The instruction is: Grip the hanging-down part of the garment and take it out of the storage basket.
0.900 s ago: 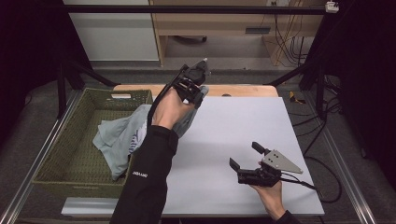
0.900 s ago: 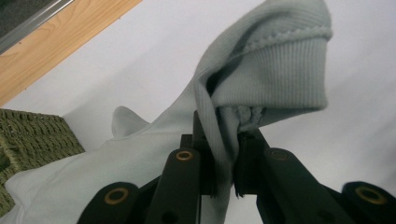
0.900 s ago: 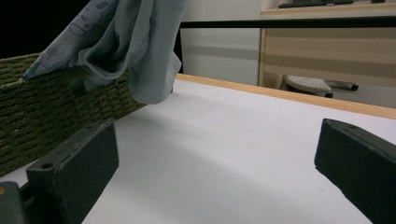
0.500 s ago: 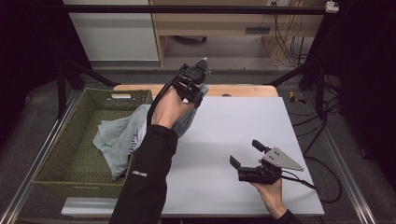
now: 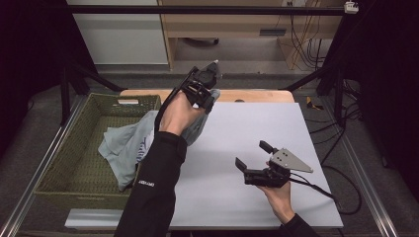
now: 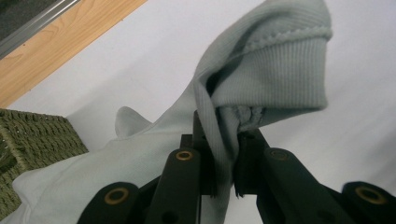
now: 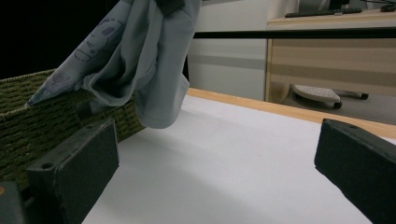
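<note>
A pale blue-grey garment (image 5: 129, 143) trails from the green woven basket (image 5: 64, 173) up over its right rim. My left gripper (image 5: 210, 81) is raised above the table's far left part and is shut on the garment's ribbed collar (image 6: 280, 70), which bunches just past the jaws. The cloth (image 7: 140, 60) hangs from it down to the basket. My right gripper (image 5: 253, 155) sits low over the white table top (image 5: 276, 123) at the near right, jaws wide open with nothing between them, pointing toward the basket.
The basket stands at the table's left, beside the white top. A wooden strip (image 5: 257, 96) runs along the table's far edge. A black frame bar (image 5: 207, 10) crosses above the back. A cable (image 5: 341, 197) trails off the near right corner.
The left gripper has lifted slightly with the garment. The right gripper has barely shifted.
</note>
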A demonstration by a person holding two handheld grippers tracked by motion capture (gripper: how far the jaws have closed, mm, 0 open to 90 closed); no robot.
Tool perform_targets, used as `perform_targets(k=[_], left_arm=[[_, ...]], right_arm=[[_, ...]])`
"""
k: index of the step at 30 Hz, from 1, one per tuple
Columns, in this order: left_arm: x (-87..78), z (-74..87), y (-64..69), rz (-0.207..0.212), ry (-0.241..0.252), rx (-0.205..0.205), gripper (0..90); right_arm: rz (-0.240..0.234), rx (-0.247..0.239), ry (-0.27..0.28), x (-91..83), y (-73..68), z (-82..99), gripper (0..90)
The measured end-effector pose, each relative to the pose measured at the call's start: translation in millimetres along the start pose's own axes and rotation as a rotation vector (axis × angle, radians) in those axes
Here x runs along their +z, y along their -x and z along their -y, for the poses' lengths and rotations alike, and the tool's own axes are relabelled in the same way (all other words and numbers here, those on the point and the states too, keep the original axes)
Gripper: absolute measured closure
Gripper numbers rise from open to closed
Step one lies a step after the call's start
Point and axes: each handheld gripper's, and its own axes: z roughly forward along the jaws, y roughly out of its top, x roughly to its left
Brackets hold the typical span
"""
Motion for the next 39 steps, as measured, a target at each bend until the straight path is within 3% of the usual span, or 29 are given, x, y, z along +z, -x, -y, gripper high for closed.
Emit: perform_targets(k=[7,8,10,17,39], left_arm=[[-1.5,0.5,-1.4,0.002,0.006,-0.001,80.7],[-2.2,0.7,-1.9,0.005,0.004,-0.001,80.7],[-2.7,1.2,-2.7,0.006,0.005,0.000,80.7],[-4.7,2.6,-5.0,0.008,0.008,-0.003,80.7],[-10.2,3.4,-6.1,0.002,0.013,0.000,80.7]], right_arm=[[-0.015,0.004,0.001,20.8,-9.8,-5.7,0.3],[-0.016,-0.026,0.001,24.3,-9.5,-5.5,0.3],[-0.023,-0.004,-0.010,34.3,-14.7,-7.6,0.3],[-0.042,-0.012,-0.020,54.9,-25.2,-10.6,0.3],[-0.125,-0.040,-0.043,110.9,-50.0,-5.9,0.8]])
